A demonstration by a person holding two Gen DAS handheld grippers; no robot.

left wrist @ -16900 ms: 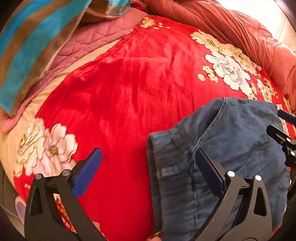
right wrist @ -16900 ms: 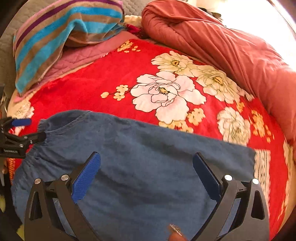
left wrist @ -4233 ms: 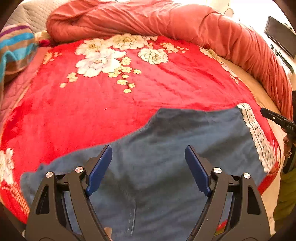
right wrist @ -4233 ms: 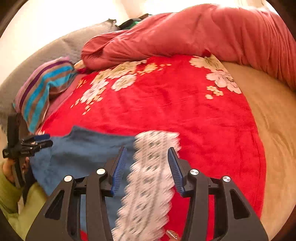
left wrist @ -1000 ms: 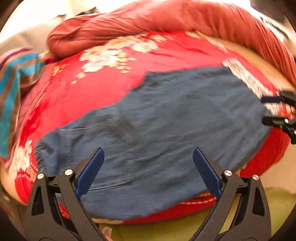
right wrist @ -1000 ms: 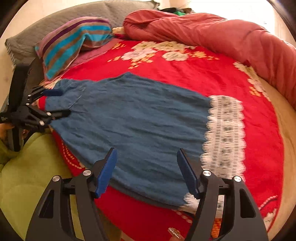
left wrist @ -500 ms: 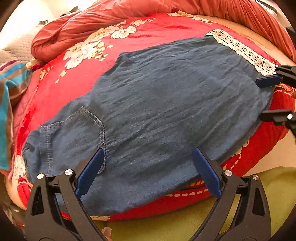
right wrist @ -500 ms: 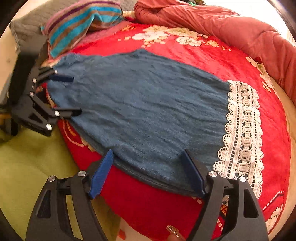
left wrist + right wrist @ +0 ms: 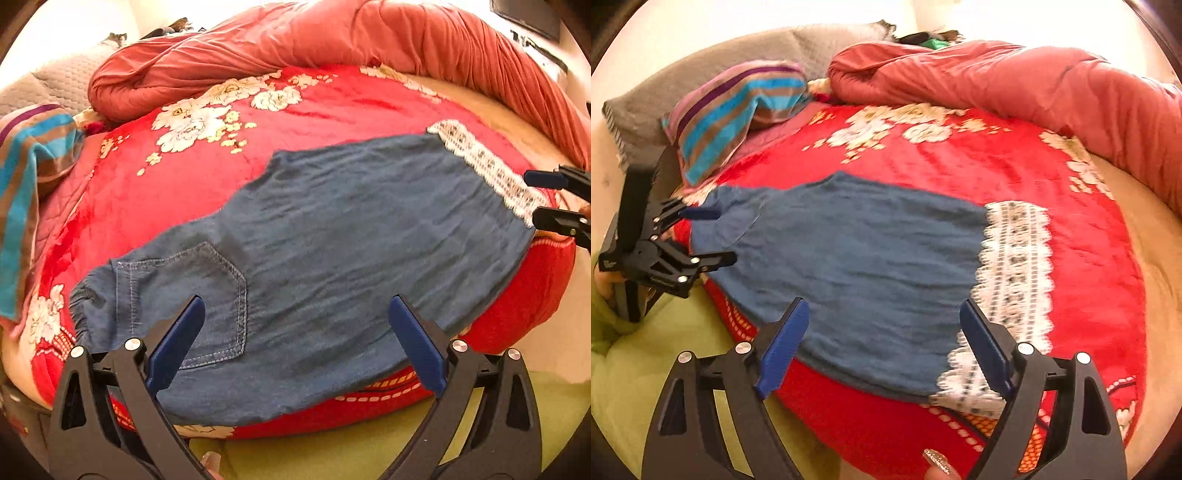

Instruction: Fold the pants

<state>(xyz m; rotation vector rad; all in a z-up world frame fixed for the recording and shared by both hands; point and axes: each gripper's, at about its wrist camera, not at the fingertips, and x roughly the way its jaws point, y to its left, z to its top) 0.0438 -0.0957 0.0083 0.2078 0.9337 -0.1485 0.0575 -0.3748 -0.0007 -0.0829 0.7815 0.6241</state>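
Left gripper (image 9: 295,343): jaws are standing wide apart and holding nothing; it is hovering over the near edge of the pants, at the waist end beside the back pocket (image 9: 207,299). Half a second ago it was sitting closer over the fabric; it is now pulling back slightly.

Right gripper (image 9: 882,347): jaws are spread, nothing between them; it is hovering over the near edge at the hem end, beside the lace trim (image 9: 1015,277). Four seconds ago its narrower jaws were framing the lace; they are now open and clear of it.

Pants (image 9: 325,258): blue denim, lying flat in a single long strip, legs stacked one on the other, along the front of the red floral blanket (image 9: 207,173); the near long edge is hanging slightly over the bed edge. Nearly seventeen seconds ago the garment was lying bunched; it is now lying stretched and smoothed.

Task meaning: in my judgement the spreading step is finishing and the lengthwise fold is still to come, hem end brought over toward the waistband (image 9: 86,306).

Next grasp: each gripper is probably needing a corner at one end; the thin fabric may be dragging on the plush blanket.

Far field: a striped pillow (image 9: 738,110) is resting at the far left and a rolled pink duvet (image 9: 332,40) is lying along the back, both well apart from the pants.
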